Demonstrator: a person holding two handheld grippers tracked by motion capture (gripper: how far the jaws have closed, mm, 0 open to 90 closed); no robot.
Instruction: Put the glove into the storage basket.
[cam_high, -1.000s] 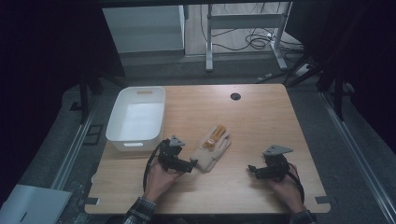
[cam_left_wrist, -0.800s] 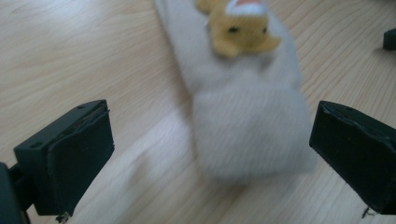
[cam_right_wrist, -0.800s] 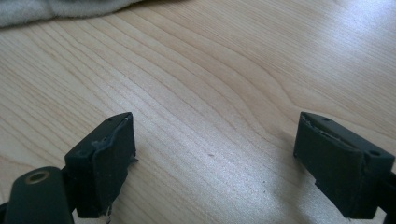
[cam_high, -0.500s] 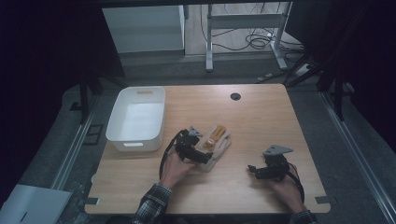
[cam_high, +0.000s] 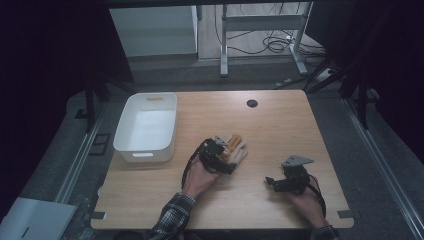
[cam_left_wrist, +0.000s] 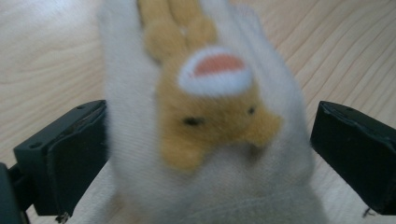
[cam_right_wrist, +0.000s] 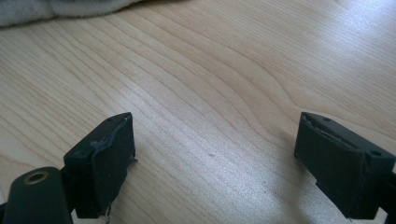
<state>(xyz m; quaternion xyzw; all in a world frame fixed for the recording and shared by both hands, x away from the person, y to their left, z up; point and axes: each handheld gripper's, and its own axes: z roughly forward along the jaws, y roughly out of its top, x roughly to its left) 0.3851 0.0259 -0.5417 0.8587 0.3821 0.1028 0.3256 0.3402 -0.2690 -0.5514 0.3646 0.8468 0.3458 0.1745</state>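
Now moved forward from the table's near edge: left claw open astride the plush glove at mid-table, ready to close. Right claw open, idle, well apart.

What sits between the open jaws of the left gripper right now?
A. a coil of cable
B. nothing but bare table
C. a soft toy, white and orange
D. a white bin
C: in the left gripper view the soft toy lies between the two open jaws of the left gripper, while the white bin stands apart on the table.
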